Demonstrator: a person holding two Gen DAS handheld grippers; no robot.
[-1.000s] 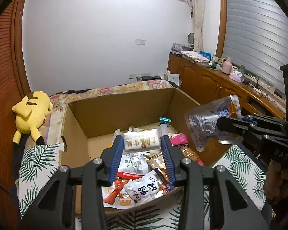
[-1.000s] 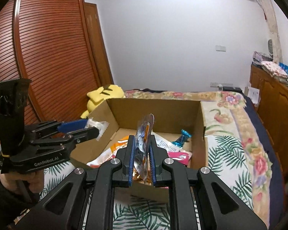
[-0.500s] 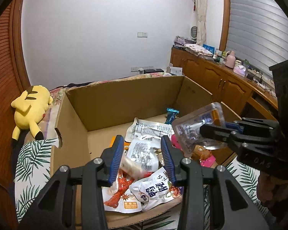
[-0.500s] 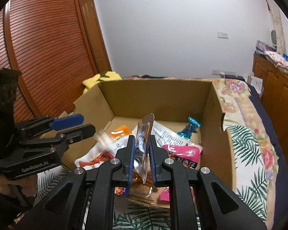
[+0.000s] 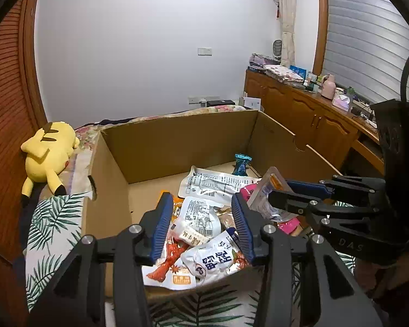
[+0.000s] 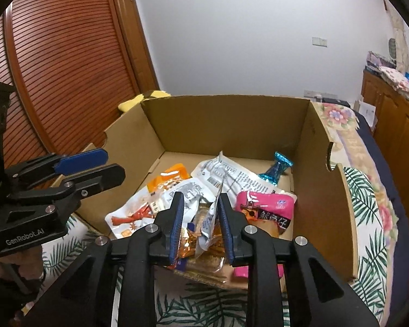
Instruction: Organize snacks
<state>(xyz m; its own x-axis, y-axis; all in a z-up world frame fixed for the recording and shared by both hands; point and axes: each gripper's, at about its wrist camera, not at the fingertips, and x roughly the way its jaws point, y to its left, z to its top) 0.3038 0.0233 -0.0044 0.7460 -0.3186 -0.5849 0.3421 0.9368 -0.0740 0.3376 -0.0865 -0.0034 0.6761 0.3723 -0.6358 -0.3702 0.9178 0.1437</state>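
The cardboard box (image 6: 231, 120) stood open on the leaf-print bed cover (image 6: 368, 190), and everything else sat in relation to it. Inside, on its floor, lay the snack packets: a pink packet (image 6: 267, 207) toward the box's right wall, a blue twisted candy (image 6: 276, 167) near the far right corner, a white printed pouch (image 5: 212, 184) at the middle, and a white packet with a red crayfish picture (image 5: 166, 267) against the near wall.

The right gripper (image 6: 199, 226) hung over the box's near edge. Its jaws had just been opening, and the silver pouch (image 6: 212, 215) stood on edge between them; it seemed loose of the pads, though the view was cramped.

The left gripper (image 5: 201, 226) hovered above the near left part of the box, its jaws parted wider and having just opened further, gripping nothing. A small white bar packet (image 5: 188, 233) lay among the snacks below it.

Beyond the box's left wall lay a yellow plush toy (image 5: 47, 155).
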